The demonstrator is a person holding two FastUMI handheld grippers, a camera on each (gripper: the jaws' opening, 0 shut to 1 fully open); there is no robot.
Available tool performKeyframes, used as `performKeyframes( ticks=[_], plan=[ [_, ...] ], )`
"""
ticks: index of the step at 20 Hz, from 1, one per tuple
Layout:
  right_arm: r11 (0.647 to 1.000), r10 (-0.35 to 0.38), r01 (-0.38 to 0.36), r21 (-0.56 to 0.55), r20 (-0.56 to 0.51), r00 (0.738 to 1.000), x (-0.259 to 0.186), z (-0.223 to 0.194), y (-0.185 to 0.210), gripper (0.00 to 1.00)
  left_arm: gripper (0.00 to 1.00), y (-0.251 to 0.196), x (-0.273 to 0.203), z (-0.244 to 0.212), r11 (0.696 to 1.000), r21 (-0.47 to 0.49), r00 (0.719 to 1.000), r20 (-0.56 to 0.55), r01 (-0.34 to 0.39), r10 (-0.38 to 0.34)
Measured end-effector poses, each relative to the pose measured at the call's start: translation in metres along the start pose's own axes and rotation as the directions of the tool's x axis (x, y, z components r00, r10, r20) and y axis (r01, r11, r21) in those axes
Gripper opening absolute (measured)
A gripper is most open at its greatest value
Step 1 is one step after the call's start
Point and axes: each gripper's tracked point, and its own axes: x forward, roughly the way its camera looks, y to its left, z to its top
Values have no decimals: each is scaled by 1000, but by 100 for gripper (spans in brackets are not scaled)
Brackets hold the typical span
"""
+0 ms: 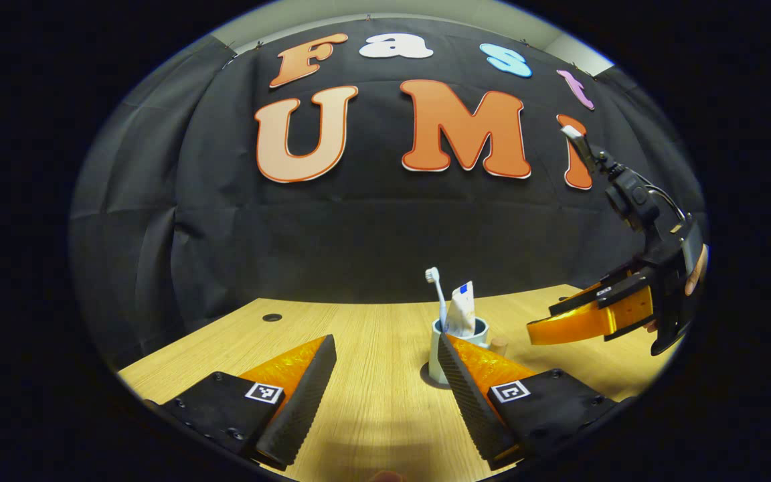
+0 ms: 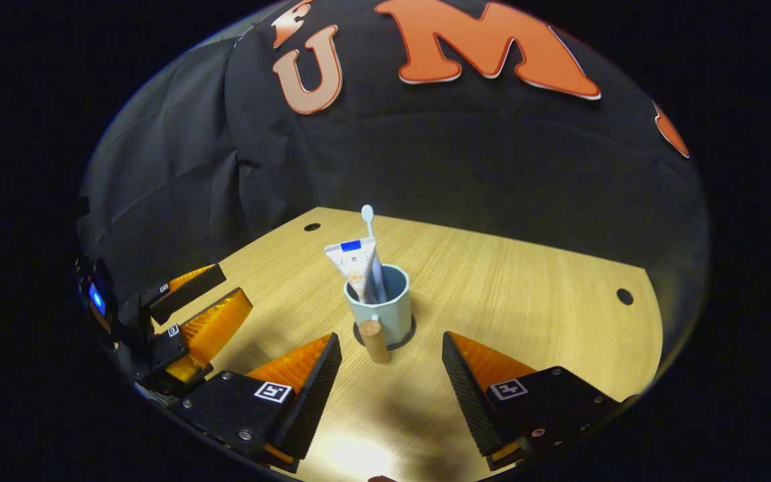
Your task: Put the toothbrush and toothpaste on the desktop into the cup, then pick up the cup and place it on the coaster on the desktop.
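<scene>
A pale blue cup [image 2: 392,301] with a wooden peg handle [image 2: 375,339] stands upright on a dark round coaster [image 2: 413,329]. A white toothbrush [image 2: 367,215] and a toothpaste tube [image 2: 353,264] stand inside it. My right gripper [image 2: 390,337] is open just short of the cup, touching nothing. My left gripper [image 1: 385,340] is open too, with the cup [image 1: 438,355] behind its right fingertip, the toothbrush [image 1: 434,284] and tube [image 1: 462,309] sticking up. The other hand-held gripper [image 1: 593,321] hovers to the cup's right.
The wooden desktop [image 2: 526,294] has small round cable holes [image 2: 624,296] near its edges, one at the back left [image 1: 272,317]. The black cloth wall closes off the back. The left gripper [image 2: 205,301] sits low at the desk's left edge.
</scene>
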Motion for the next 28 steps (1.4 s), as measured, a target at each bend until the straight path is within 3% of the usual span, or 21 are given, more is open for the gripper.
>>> performKeyframes(
  ticks=[3, 6, 10, 15, 20, 28],
  plan=[
    [999, 26, -28, 38, 55, 998, -21, -5, -7, 92, 96, -16, -1, 17, 1000, 1, 999, 36, 21, -21],
    [998, -46, 42, 35, 116, 992, -36, -9, -35, 92, 97, -34, -2, 30, 999, -5, 997, 65, 43, -42],
    [991, -136, 135, 20, 221, 966, -60, -3, -60, 92, 96, -56, -2, 46, 998, -7, 992, 102, 69, -68],
    [979, -200, 202, 34, 372, 906, -78, 9, -69, 92, 96, -71, -7, 57, 996, 4, 987, 139, 86, -86],
    [948, -302, 314, 57, 476, 826, -99, 19, -81, 92, 98, -52, -23, 74, 998, 25, 979, 196, 53, -57],
    [935, -331, 346, 78, 544, 771, -112, 27, -76, 92, 98, -24, -38, 83, 1000, -8, 967, 255, -2, 4]
  ],
)
